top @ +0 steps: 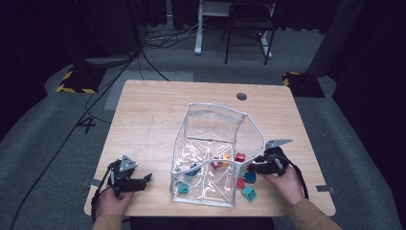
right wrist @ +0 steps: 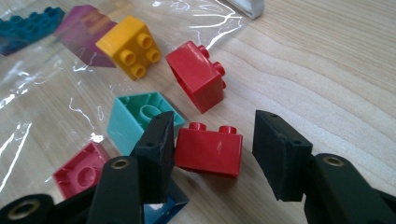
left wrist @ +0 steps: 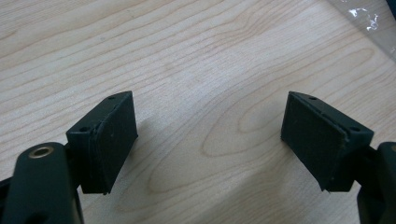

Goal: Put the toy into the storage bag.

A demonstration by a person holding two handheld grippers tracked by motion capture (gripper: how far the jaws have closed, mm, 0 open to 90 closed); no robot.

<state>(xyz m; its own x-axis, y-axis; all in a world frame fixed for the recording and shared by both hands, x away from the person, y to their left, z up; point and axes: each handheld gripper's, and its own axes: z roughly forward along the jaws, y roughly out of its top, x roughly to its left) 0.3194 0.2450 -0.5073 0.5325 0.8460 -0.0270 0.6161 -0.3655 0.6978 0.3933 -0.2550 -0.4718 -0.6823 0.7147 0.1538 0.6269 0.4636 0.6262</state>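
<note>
Red brick (right wrist: pixel 208 150) lies on its side on the table (right wrist: pixel 327 70), studs up, sitting between the jaws of the right gripper (right wrist: pixel 212 149); left pad looks to be touching or just beside the brick's left face, right pad stands apart with a clear gap, so jaws are partly open and not clamped, nothing gripped. In the high view the right gripper (top: pixel 258 166) is at the right edge of the clear plastic bag (top: pixel 210 120), near the table's front right, right hand (top: pixel 287 184) behind it. Just beyond the brick: teal brick (right wrist: pixel 140 119) lying hollow side up, pink brick (right wrist: pixel 81 172) to its near left under plastic film, blue brick (right wrist: pixel 168 205) half hidden below the left jaw. Farther on, a second red brick (right wrist: pixel 196 74) tilted on edge, then yellow brick (right wrist: pixel 130 46), purple brick (right wrist: pixel 86 32) and dark teal brick (right wrist: pixel 30 25) inside the bag. Left gripper (left wrist: pixel 210 140) hovers low over bare wood, jaws wide apart, nothing between them; in the high view it (top: pixel 143 181) is at front left, well apart from the bag, left hand (top: pixel 112 201) holding it.
</note>
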